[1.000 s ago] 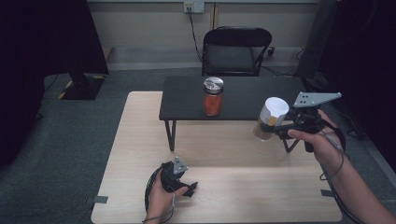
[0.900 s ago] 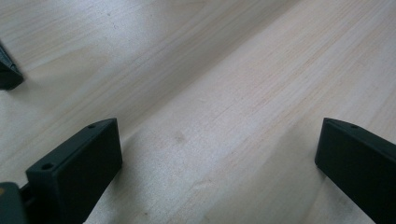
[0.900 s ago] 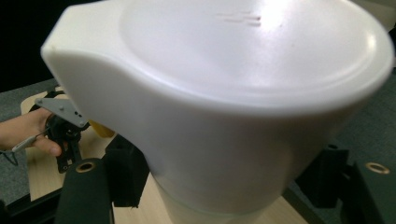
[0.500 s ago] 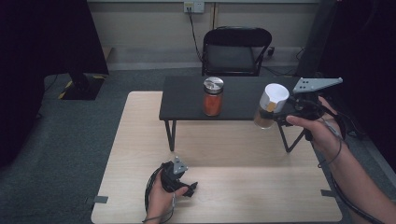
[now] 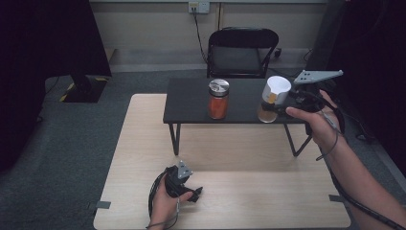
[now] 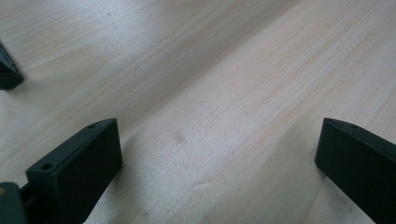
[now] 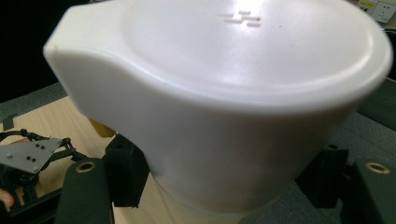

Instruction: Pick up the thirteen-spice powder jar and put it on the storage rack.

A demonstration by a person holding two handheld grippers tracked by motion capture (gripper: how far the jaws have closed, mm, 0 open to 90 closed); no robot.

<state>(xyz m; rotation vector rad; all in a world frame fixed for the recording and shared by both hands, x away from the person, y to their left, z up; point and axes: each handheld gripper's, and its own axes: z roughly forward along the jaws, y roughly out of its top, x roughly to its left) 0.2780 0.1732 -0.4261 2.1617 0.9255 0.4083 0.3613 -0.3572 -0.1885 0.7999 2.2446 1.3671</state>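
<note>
My right gripper point(image 5: 283, 103) is shut on a jar with a white lid point(image 5: 276, 91) and yellowish contents, held tilted at the right end of the low black table point(image 5: 191, 103). The jar's base is at the table's front edge; I cannot tell if it rests there. In the right gripper view the white lid point(image 7: 224, 93) looms large, with both jaws pressed on the jar's sides below it. My left gripper point(image 5: 194, 194) lies on the wooden table point(image 5: 249, 196) near the front, and its own view shows the left gripper point(image 6: 219, 144) open over bare wood.
An orange-filled jar with a silver lid point(image 5: 218, 98) stands upright mid-way along the black table. A black chair point(image 5: 242, 52) is behind it. Dark screens flank both sides. Grey carpet surrounds the wooden table.
My right gripper has carried the white-lidded jar up and away from me, from beside the black table's front edge to over its right end. The left gripper has stayed put.
</note>
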